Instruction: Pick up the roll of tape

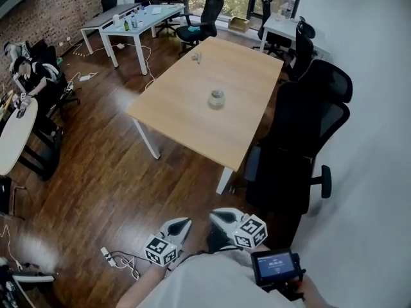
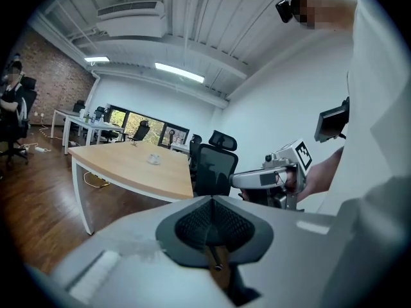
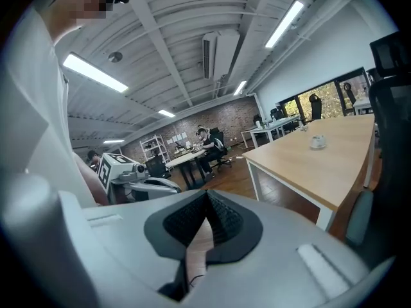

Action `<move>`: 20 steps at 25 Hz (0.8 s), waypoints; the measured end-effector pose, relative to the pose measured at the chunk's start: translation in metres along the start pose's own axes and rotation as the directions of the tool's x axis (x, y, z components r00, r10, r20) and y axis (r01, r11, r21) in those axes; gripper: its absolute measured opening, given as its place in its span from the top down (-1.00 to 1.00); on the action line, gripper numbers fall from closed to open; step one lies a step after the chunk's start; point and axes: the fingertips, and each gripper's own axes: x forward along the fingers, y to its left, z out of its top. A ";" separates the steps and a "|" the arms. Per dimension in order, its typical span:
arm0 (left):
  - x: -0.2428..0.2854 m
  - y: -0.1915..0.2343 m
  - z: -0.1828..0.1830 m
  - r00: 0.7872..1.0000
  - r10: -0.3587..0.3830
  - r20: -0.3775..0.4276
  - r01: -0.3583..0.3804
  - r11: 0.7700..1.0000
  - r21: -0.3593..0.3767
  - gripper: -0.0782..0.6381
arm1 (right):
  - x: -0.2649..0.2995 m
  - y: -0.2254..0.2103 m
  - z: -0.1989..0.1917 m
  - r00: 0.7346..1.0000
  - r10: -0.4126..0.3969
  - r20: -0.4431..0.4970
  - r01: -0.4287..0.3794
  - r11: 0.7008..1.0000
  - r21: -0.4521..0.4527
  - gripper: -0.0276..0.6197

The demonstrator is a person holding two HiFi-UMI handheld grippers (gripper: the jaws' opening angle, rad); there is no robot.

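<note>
Far left of the table [image 1: 192,111] we've got a seated person [image 1: 26,76] at a round desk [image 1: 13,136], well apart from it, and beyond the table's far left corner stand the white desks [image 1: 131,19]. Down on the floor [image 1: 109,172], well short of the table's near left side, lies a power strip [image 1: 107,256] with its cables.

Next comes the left gripper [image 1: 185,223], low and close to our body, well short of the table's near end, nose aimed toward it. Its fingers are pressed together with nothing between them.

Now the table top itself, pale wood on white legs, and there's the tape [image 1: 217,99]. It sits flat around the middle of the top, alone, with nothing touching it. A small item [image 1: 197,58] we can't make out rests nearer the table's far end.

The right gripper [image 1: 216,215] is just beside the left one, equally far from the table's near end. Its fingers meet at the tips and it is empty too, so both tools are well apart from the tape.

Along the table's right side stand black chairs [image 1: 302,140], the nearest one tucked against its near right corner. A small screen [image 1: 275,266] glows at the bottom right, well short of the table
</note>
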 end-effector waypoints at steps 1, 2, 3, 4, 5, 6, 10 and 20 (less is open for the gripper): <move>0.007 0.007 0.005 1.000 0.003 -0.003 -0.003 1.000 -0.001 0.77 | 0.004 -0.009 0.006 1.000 0.011 0.003 -0.011 1.000 -0.001 0.89; 0.015 0.014 0.011 1.000 0.003 -0.003 -0.003 1.000 -0.003 0.77 | 0.009 -0.017 0.013 1.000 0.025 0.007 -0.025 1.000 0.000 0.89; 0.023 0.020 0.016 1.000 0.003 -0.004 -0.003 1.000 -0.003 0.77 | 0.013 -0.026 0.019 0.999 0.039 0.010 -0.039 0.999 0.001 0.89; 0.032 0.026 0.021 1.000 0.007 -0.008 -0.007 1.000 -0.001 0.77 | 0.016 -0.035 0.026 0.999 0.050 0.010 -0.050 0.999 0.002 0.89; 0.041 0.033 0.026 1.000 0.015 -0.015 -0.015 1.000 0.001 0.77 | 0.019 -0.045 0.032 0.998 0.058 0.010 -0.058 0.998 0.003 0.89; 0.051 0.039 0.031 0.999 0.025 -0.023 -0.025 1.000 0.004 0.77 | 0.021 -0.055 0.037 0.998 0.063 0.011 -0.063 0.998 0.006 0.89; 0.090 0.059 0.055 0.998 0.041 -0.039 -0.040 0.999 0.018 0.77 | 0.024 -0.096 0.058 0.998 0.066 0.022 -0.067 0.998 0.023 0.89; 0.165 0.092 0.095 0.998 0.044 -0.053 -0.041 0.998 0.049 0.77 | 0.018 -0.187 0.085 0.998 0.016 0.053 -0.019 0.998 0.058 0.89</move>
